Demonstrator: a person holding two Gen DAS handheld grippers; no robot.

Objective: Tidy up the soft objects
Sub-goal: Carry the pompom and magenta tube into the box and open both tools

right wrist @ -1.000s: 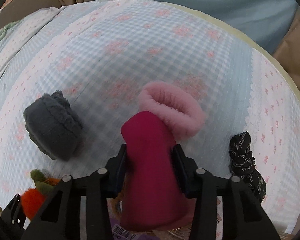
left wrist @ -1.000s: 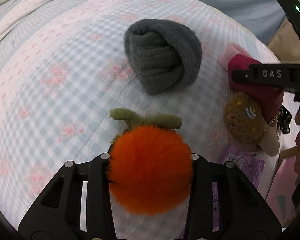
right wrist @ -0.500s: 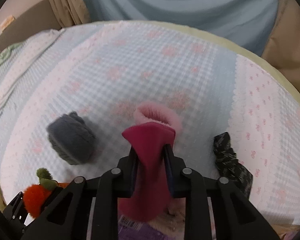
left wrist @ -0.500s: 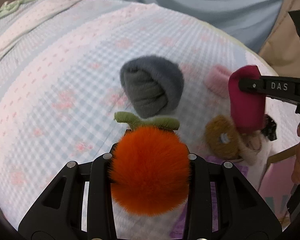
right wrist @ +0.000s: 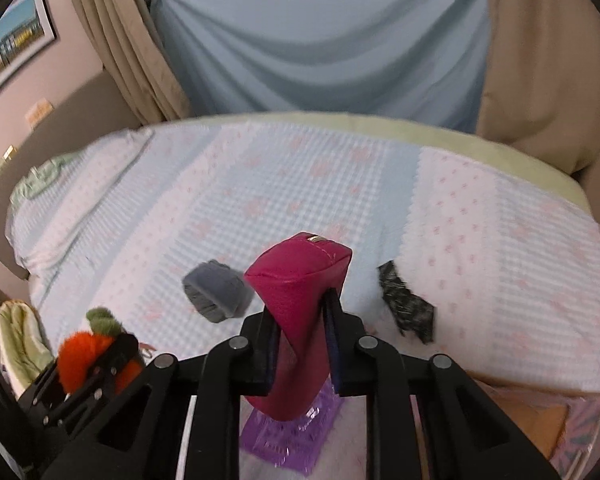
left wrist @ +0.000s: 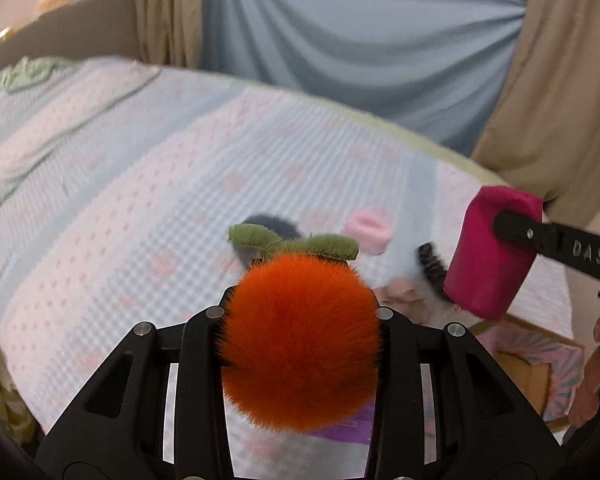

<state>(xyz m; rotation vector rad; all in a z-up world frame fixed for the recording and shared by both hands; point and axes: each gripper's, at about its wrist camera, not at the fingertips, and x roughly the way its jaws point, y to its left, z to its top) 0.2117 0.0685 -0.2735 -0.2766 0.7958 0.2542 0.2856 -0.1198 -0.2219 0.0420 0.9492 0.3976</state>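
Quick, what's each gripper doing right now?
Left gripper: shut on the orange pom-pom.
Right gripper: jaws closing, clamped on the pink pouch.

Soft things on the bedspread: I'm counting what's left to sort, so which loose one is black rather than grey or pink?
The black scrunchie, lying right of the magenta pouch; the grey rolled socks lie left of it.

Fluffy orange plush (left wrist: 300,352) held aloft, magenta pouch (right wrist: 300,308) pinched, seemingly upright
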